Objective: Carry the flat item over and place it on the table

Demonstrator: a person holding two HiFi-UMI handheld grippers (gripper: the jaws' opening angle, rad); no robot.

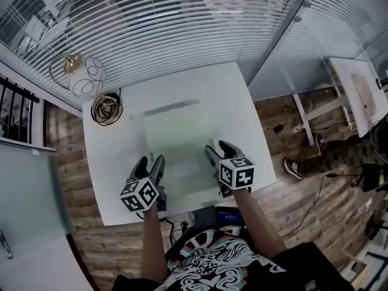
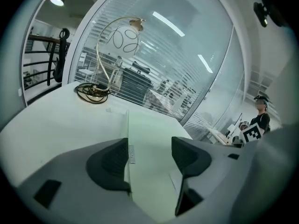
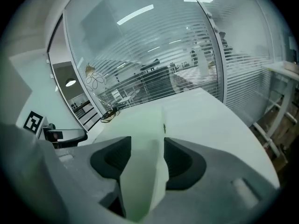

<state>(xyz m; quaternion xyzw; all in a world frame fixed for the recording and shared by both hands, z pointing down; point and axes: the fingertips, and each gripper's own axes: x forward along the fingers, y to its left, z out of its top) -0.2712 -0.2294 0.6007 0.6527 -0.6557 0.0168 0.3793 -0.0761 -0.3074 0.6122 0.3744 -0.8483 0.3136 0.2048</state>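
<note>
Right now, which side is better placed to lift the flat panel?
Likely right: the right hand-held gripper has the flat panel snug between its jaws; the left hand-held gripper's stand apart.

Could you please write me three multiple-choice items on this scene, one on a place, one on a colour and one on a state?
1. Where on the table does the lamp stand?
A. far left corner
B. near right corner
C. centre

2. What colour is the flat panel?
A. red
B. pale green
C. black

3. How do the jaws of the left hand-held gripper stand?
A. shut on the lamp
B. apart
C. shut, empty

Answers:
1 A: the head view shows it at the far left corner.
2 B: it looks pale green in every view.
3 B: its own view shows the pads well apart.
</note>
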